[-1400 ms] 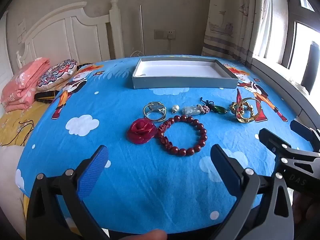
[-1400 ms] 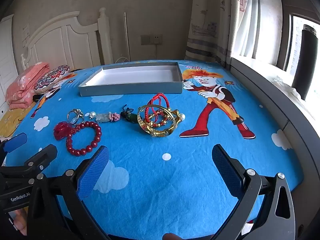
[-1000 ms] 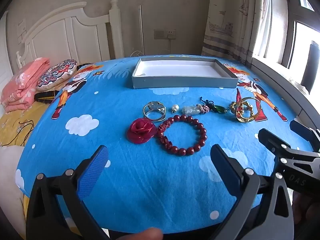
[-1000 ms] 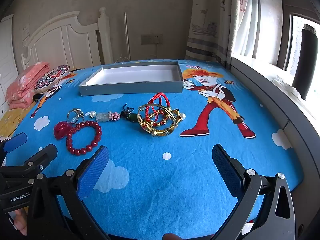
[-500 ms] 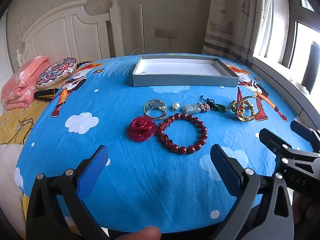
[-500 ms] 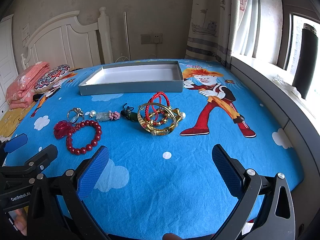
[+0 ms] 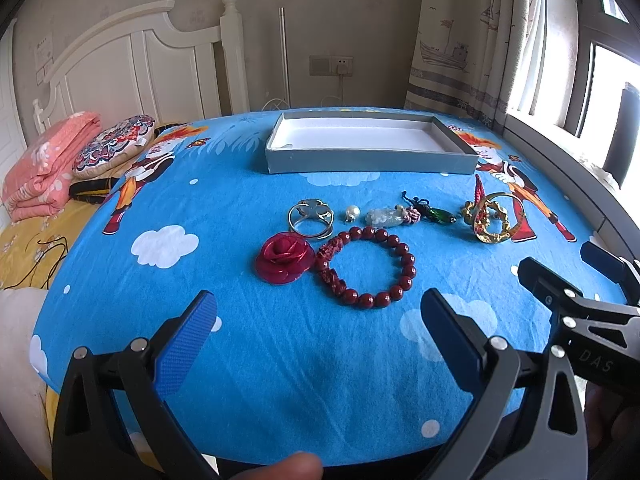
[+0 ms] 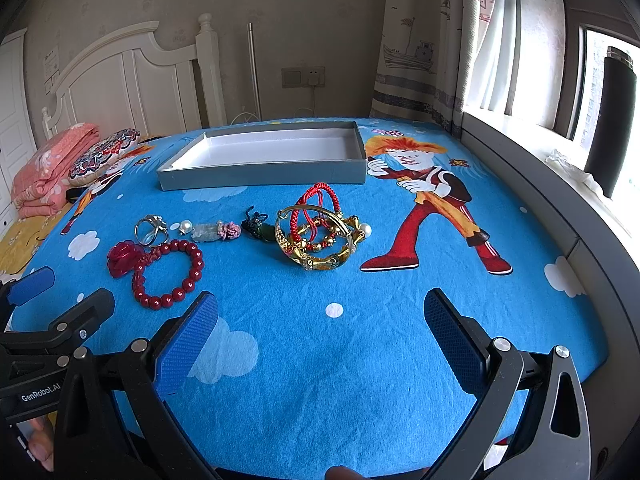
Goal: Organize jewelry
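Note:
Jewelry lies in a row on the blue cartoon cloth. A red rose brooch [image 7: 285, 260] touches a dark red bead bracelet [image 7: 368, 267]. Behind them are a silver ring [image 7: 311, 218], a pearl [image 7: 352, 212], a pale jade pendant [image 7: 385, 217] and a green pendant [image 7: 437, 212]. Gold bangles tangled with red cords [image 8: 320, 236] lie further right. A shallow grey tray [image 7: 372, 158] with a white floor stands at the back. My left gripper [image 7: 318, 330] hovers open in front of the bracelet. My right gripper [image 8: 320, 330] hovers open in front of the bangles.
The table is round, and its edge curves close below both grippers. A white headboard, a pink folded blanket [image 7: 44, 168] and a patterned cushion [image 7: 114, 146] are at the left. A window sill with a dark flask [image 8: 612, 120] runs along the right.
Both grippers have crept slightly forward and tilted a little; the jewelry and tray sit marginally lower in view. Nothing on the table has moved.

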A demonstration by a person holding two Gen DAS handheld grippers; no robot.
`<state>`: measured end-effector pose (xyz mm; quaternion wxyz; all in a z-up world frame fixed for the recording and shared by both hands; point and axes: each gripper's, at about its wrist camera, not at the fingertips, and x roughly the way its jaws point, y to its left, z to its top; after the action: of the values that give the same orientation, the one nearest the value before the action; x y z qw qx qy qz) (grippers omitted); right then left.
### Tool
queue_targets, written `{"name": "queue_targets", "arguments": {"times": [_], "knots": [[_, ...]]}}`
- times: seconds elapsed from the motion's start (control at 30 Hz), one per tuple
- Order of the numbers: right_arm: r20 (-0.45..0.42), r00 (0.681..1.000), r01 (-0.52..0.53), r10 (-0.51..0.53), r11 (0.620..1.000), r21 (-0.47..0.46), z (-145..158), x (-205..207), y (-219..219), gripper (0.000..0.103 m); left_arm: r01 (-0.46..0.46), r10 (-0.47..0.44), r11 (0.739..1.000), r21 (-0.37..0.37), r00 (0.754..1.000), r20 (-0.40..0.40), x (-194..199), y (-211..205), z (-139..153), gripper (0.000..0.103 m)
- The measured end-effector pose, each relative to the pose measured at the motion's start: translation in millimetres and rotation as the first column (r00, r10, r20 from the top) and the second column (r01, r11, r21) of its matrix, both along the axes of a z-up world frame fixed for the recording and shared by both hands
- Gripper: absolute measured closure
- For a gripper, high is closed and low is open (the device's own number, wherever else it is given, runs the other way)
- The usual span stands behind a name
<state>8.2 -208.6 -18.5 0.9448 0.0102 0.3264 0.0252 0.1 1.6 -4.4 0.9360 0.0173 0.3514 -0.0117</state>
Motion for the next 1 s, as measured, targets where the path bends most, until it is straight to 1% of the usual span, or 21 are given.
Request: {"name": "queue_targets", "arguments": {"times": [1.0], "knots": [[-0.001, 1.0, 0.001, -0.001, 1.0, 0.001, -1.0, -0.1, 0.0, 0.007, -0.001, 0.001, 1.0, 0.0, 1.0, -0.001, 0.2, -0.4, 0.6, 0.004]]}}
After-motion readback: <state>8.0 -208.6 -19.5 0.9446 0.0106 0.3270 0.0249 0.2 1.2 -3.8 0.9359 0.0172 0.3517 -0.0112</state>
